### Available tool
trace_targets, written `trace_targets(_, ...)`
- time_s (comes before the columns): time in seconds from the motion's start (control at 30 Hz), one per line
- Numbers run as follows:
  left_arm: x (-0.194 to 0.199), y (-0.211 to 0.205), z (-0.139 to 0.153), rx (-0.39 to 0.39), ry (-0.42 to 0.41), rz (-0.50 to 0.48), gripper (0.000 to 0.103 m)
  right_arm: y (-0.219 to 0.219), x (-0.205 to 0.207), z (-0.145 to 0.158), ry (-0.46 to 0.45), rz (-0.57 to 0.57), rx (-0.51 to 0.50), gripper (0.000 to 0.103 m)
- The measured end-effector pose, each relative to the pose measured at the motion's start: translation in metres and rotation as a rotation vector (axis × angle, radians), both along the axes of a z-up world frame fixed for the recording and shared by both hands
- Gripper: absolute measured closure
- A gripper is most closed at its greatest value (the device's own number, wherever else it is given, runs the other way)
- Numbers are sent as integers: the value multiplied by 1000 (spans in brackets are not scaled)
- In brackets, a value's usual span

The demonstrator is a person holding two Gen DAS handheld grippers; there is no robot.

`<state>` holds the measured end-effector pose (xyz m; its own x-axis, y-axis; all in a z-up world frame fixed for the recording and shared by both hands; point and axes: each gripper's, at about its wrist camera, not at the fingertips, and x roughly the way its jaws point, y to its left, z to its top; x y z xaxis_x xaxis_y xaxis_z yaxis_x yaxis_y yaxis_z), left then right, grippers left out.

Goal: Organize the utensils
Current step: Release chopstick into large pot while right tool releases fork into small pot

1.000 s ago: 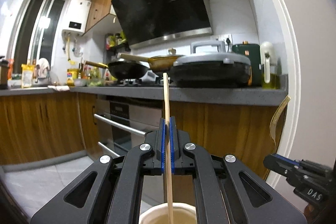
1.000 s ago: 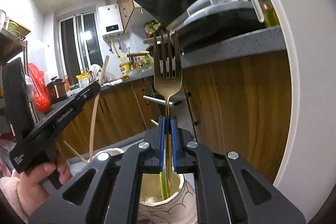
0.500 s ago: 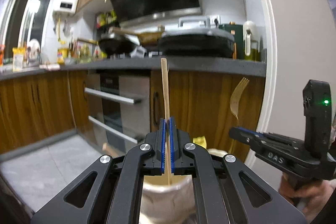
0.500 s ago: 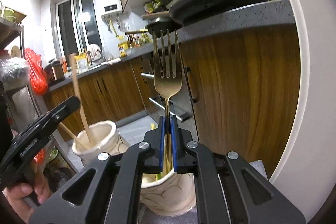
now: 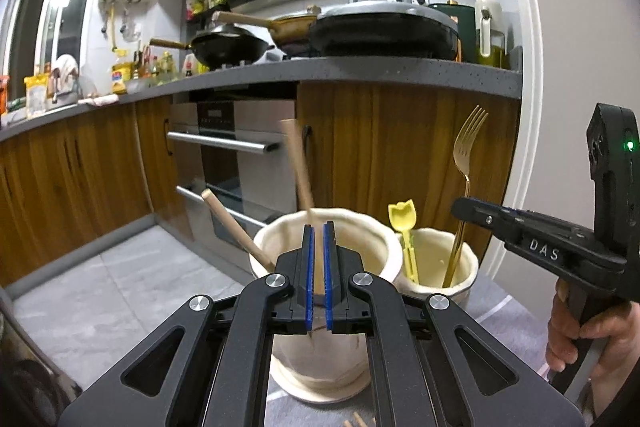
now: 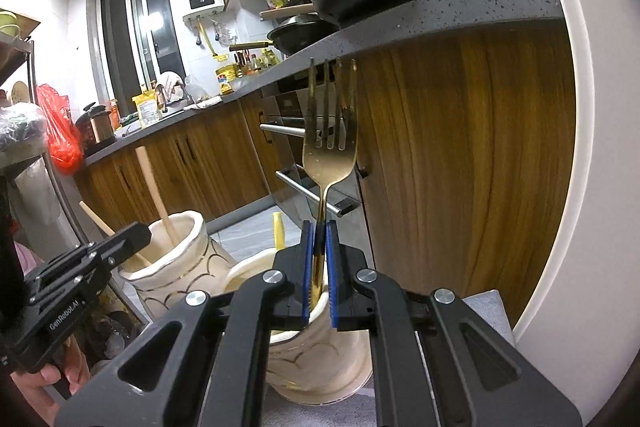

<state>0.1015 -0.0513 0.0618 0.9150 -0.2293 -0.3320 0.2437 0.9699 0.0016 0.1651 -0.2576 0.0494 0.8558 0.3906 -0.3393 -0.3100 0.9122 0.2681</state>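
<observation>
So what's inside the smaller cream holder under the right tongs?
The smaller holder holds a yellow tulip-topped utensil and the gold fork's handle, gripped by the right tongs. Their lower ends and the holder's bottom are hidden by its wall.

A grey worktop (image 5: 360, 73) carries a black wok (image 5: 228, 49) and a lidded pan (image 5: 384, 27); below it sits an oven (image 5: 224, 147).
</observation>
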Motion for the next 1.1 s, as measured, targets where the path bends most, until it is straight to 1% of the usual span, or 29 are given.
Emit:
trace_targets(0.07,-3,0,0,8,-7,1,95,0,0,-1,2,-3,-2,96)
trace_targets(0.13,-6,1,1,3,-8,-3,88,2,1,-1,1,-6,-7,96)
trace_targets(0.2,-8,1,2,2,-11,-4,82,1,-2,-2,2,-10,-8,96)
trace_targets(0.27,-10,1,3,6,-15,-3,80,1,-1,-2,3,-10,-12,95)
trace_targets(0.33,-12,1,5,1,-20,-5,75,1,-2,-2,0,-15,-12,94)
trace_targets(0.4,-15,0,8,-1,-29,-9,68,0,-4,-1,-4,-17,-7,86)
trace_targets(0.43,-17,0,10,0,-37,-11,65,-2,-5,-2,-8,-19,-3,77)
trace_targets(0.47,-19,-1,11,2,-43,-11,64,-2,-7,-1,-12,-20,-1,73)
trace_targets(0.53,-23,-2,14,6,-52,-8,58,-3,-10,0,-16,-25,-4,73)
trace_targets(0.57,-24,-3,15,5,-55,-5,56,-5,-11,0,-14,-27,-2,70)
trace_targets(0.6,-27,-2,16,3,-57,-3,51,-7,-13,0,-11,-29,5,63)
trace_targets(0.63,-31,-2,17,2,-57,-1,46,-8,-16,0,-7,-32,10,58)
trace_targets(0.67,-35,-1,17,1,-59,1,43,-11,-18,0,-3,-33,11,51)
trace_targets(0.73,-44,2,17,-2,-66,6,33,-14,-26,0,5,-30,9,44)
trace_targets(0.77,-48,4,17,-2,-67,10,30,-16,-32,1,5,-26,8,37)
trace_targets(0.8,-51,5,17,-1,-65,14,24,-19,-36,1,3,-21,10,27)
trace_targets(0.83,-55,6,16,-3,-59,17,21,-20,-40,2,0,-18,12,22)
trace_targets(0.87,-58,9,15,-10,-51,18,19,-22,-44,3,-1,-15,15,14)
trace_targets(0.9,-60,10,14,-17,-44,20,14,-24,-49,4,0,-15,17,8)
trace_targets(0.93,-63,12,13,-25,-32,25,9,-25,-53,5,3,-17,21,6)
trace_targets(1.03,-69,17,4,-32,6,30,7,-26,-60,3,21,-25,14,5)
trace_targets(1.1,-73,18,-4,-7,30,36,6,-23,-63,-1,35,-24,0,5)
